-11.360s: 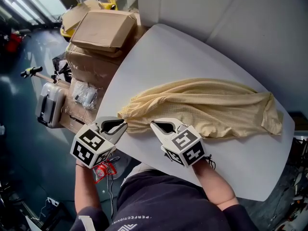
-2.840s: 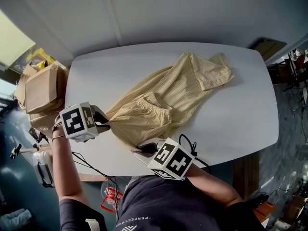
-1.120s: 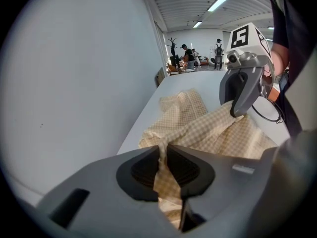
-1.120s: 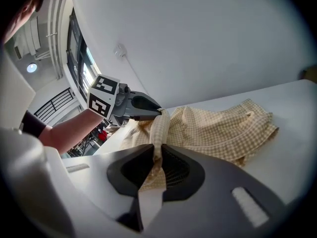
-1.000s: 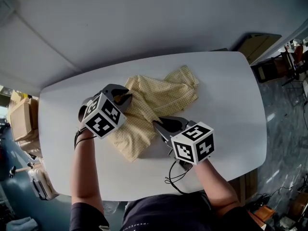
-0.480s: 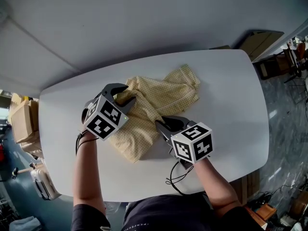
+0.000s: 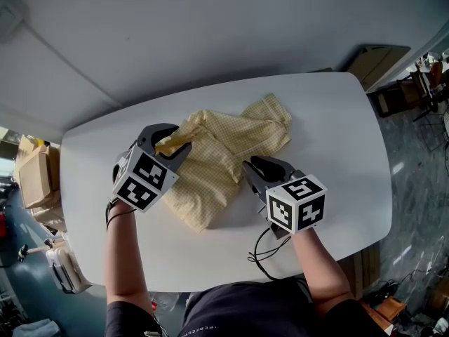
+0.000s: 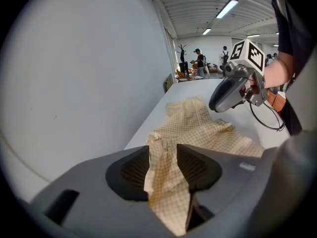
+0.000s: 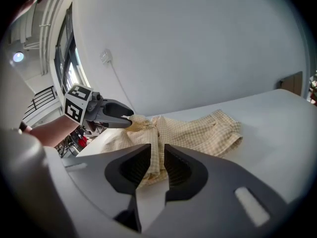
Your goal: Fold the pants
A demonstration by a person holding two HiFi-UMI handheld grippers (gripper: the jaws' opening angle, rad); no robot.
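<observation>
Bright, even light on the white table; no glare. Soft grey shadows on it, just beside the pants. Source: ceiling strip lights past the table's far end. Gripper views: fisheye bend, black corners, near foreground soft. Head view sharp.

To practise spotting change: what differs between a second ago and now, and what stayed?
Both grippers' jaws have just been opening. A fold of the yellow checked pants still lies between the jaws of the left gripper; the right gripper, empty, drew rightward. The pants stayed on the table.
</observation>
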